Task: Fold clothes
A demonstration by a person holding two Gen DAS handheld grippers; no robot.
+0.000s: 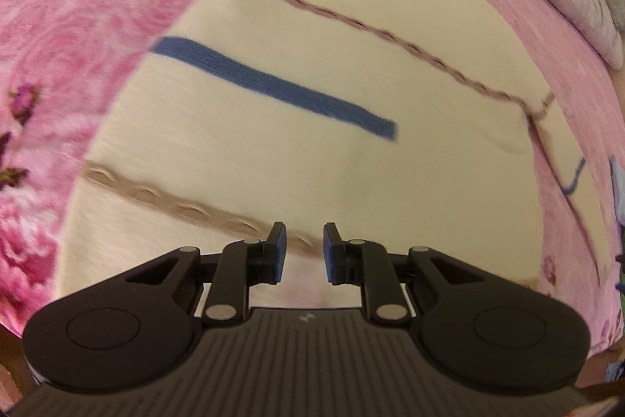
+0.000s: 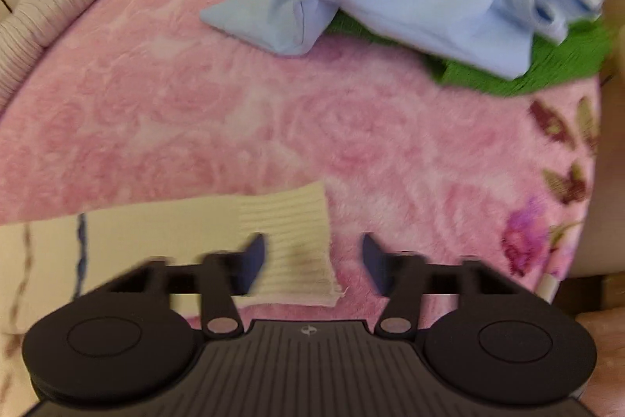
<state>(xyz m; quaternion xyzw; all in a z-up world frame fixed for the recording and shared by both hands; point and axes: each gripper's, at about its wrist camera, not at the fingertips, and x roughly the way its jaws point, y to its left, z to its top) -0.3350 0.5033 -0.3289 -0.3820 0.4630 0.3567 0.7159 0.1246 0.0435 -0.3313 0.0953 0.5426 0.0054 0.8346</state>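
Both tongs gape empty: left tongs over cream sweater, right tongs astride its cuff.

Left wrist view is looking steeply down from close above the cream sweater, which is filling most of the frame; the pink blanket is showing along the left and upper right. Right wrist view is also tilting down, close over the same pink blanket, catching the same sweater's ribbed cuff at lower left.
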